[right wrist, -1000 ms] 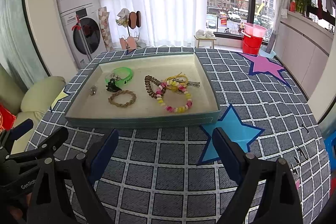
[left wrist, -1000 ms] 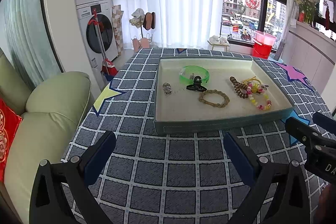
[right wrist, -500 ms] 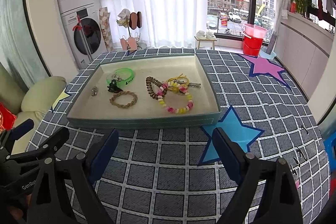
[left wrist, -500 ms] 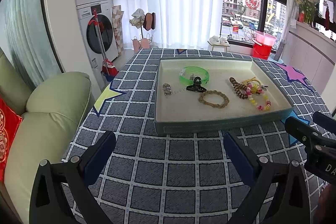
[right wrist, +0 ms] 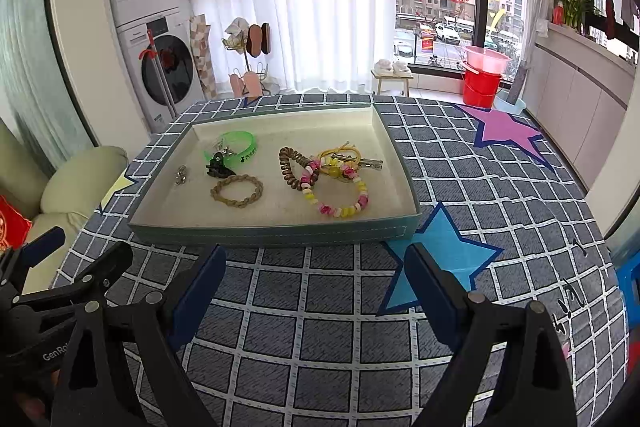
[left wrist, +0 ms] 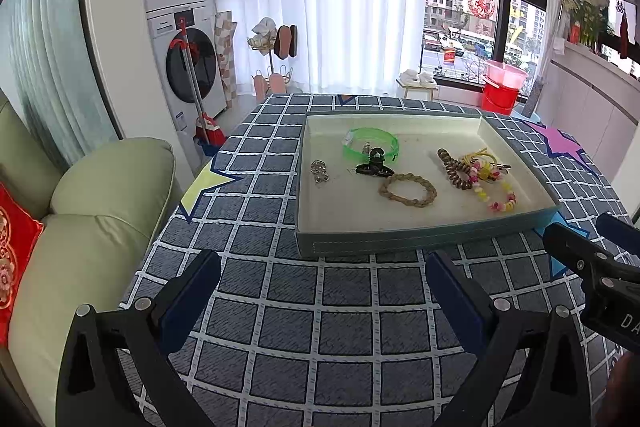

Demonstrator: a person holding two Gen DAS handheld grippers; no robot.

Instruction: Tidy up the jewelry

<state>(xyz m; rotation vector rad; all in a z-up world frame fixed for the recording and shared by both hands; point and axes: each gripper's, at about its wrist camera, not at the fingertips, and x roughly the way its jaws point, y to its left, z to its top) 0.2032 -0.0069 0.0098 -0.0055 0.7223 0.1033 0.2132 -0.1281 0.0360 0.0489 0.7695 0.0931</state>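
Holding almost unchanged from the frames a second ago: the left gripper [left wrist: 322,275] is showing the same view, while the right gripper [right wrist: 314,271] is sitting slightly nearer the tray [right wrist: 276,233], which is filling a little more of its view. Both grippers are hovering low over the checked worktop [left wrist: 344,327], just short of the tray's near wall, pointing forward at it. Left fingers [left wrist: 192,291] are spreading wide with nothing between them; right fingers [right wrist: 430,285] are likewise spreading wide and gripping nothing. Each gripper is appearing at the edge of the other's view, side by side. Lying inside the tray, all untouched: green bangle [left wrist: 370,143] toward the far left; black claw clip [left wrist: 374,165] touching the bangle's near edge; small silver piece [left wrist: 320,171] apart at the left; braided tan bracelet [left wrist: 408,190] near the middle; brown coil hair tie [left wrist: 452,171] to its right; pastel bead bracelet [left wrist: 498,193] overlapping the coil's end; yellow elastic bands [left wrist: 482,155] tangling behind the beads. A blue star patch [right wrist: 436,259] is lying on the worktop just beside the tray's near right corner.
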